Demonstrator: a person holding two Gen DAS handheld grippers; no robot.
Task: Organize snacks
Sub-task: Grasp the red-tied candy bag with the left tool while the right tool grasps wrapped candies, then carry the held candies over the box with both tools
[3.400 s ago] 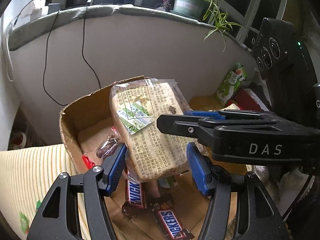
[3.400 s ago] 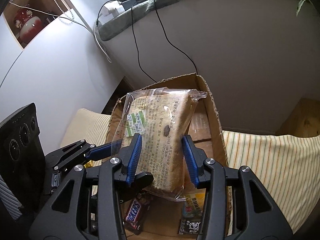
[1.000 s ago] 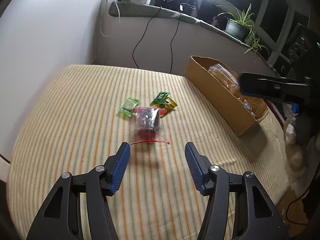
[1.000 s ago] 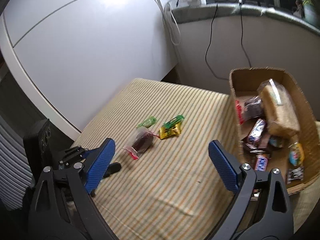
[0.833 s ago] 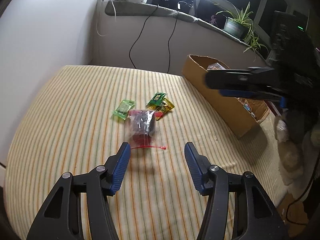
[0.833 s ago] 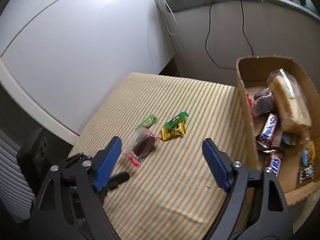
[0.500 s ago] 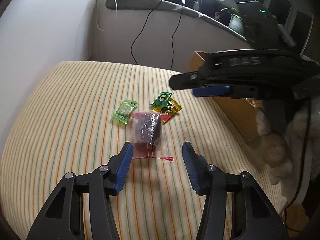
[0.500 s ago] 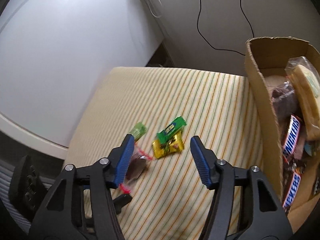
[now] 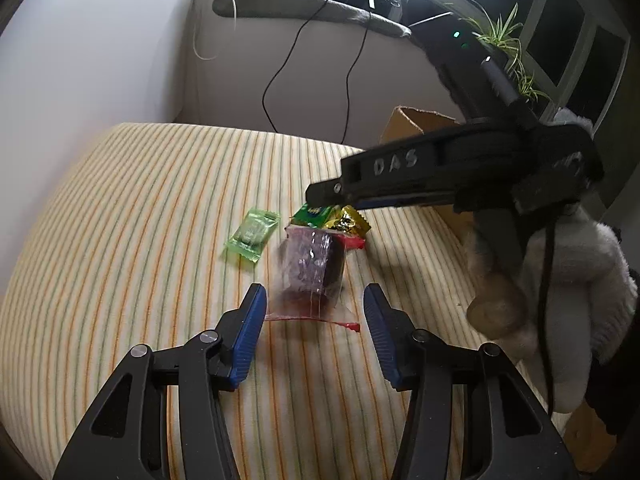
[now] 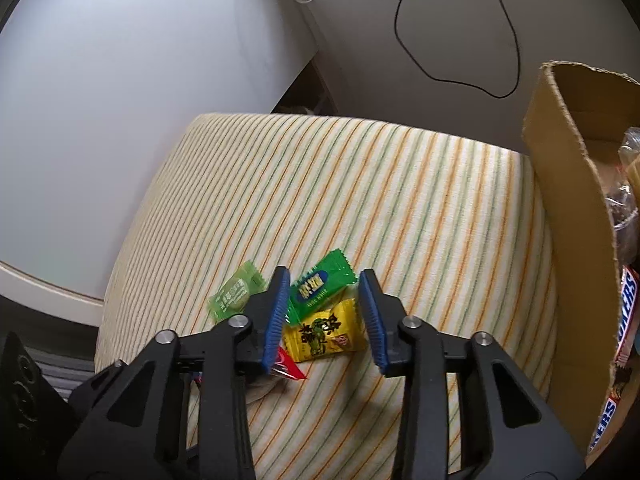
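1. The right tongs (image 10: 323, 312) have been lowered since a second ago and their jaws have just been closing around the green packet (image 10: 318, 290) and yellow packet (image 10: 324, 334), not yet pinched.
2. The left tongs (image 9: 314, 334) stand half open, empty, before the clear bag (image 9: 314, 270) at centre frame.
3. A pick-up for the cardboard box (image 10: 576, 216) at right seems imminent.

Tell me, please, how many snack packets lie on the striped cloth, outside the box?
4: pale green packet leftmost; dark green packet overlapping the yellow packet; clear bag nearest the left gripper. Others may be hidden.
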